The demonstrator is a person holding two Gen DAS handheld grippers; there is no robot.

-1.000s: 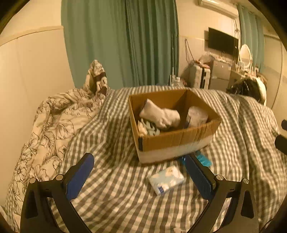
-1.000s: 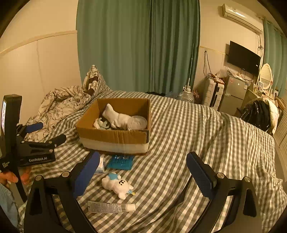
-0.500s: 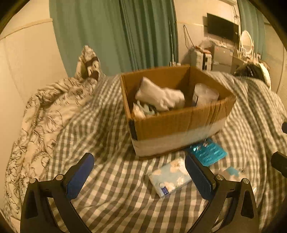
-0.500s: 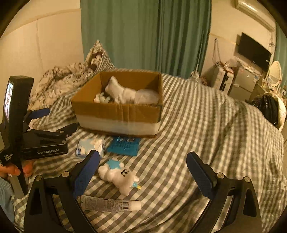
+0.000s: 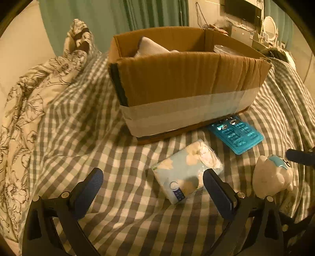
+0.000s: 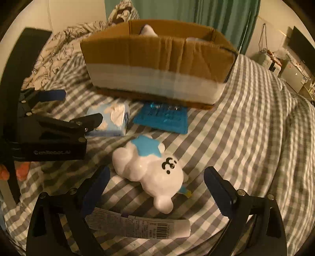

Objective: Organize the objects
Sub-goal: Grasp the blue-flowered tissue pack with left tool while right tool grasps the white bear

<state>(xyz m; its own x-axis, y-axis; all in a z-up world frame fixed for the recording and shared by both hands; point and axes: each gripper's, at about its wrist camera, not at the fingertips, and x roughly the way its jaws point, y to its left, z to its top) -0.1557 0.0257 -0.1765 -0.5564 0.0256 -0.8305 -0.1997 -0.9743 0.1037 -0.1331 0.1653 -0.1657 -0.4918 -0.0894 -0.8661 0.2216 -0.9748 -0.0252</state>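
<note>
A cardboard box with a white band stands on the checked bed; it also shows in the right wrist view. In front of it lie a blue tissue pack, a teal blister pack and a white bear toy. My left gripper is open, low over the bed, its right finger beside the tissue pack. My right gripper is open, with the bear toy between its fingers. A white tube lies just below it. The tissue pack and blister pack sit beyond.
A floral duvet is bunched at the left of the bed. Green curtains hang behind the box. White cloth items lie inside the box. Furniture and a TV stand at the far right.
Both grippers have moved forward and down toward the bed. The tissue pack now sits by my left fingers and the bear toy lies between my right fingers. Both stay open.
</note>
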